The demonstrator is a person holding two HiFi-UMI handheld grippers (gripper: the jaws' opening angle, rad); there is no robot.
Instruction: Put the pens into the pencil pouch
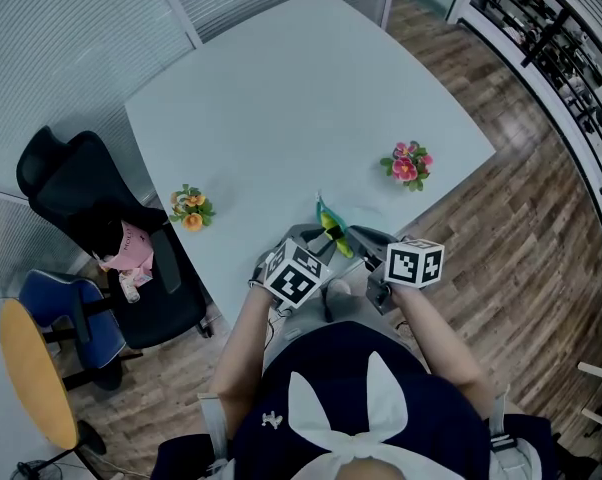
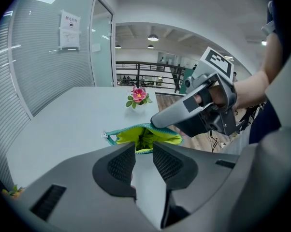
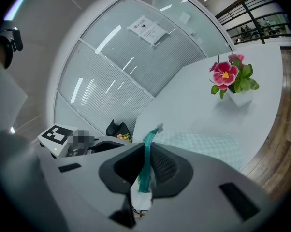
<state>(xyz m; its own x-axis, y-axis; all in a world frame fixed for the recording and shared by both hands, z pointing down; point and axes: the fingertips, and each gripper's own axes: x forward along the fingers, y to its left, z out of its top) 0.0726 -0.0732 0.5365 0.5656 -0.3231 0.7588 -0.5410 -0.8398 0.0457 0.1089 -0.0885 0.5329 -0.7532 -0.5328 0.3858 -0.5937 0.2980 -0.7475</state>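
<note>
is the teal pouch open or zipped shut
Open: the teal fabric pencil pouch gapes in the left gripper view, yellow-green lining showing.

The table (image 1: 301,98) has a smooth, matt, pale top. The pouch (image 2: 144,135) is soft cloth, with a lime-green lining, a teal woven zip band along its mouth and fine pale mesh on the outside. The left hand-held gripper (image 2: 143,150) and the right hand-held gripper (image 3: 146,151) are matt grey plastic, their pads (image 2: 121,165) roughened with a fine dotted grid. The floor (image 1: 501,218) is wood planking with a slight sheen.
</note>
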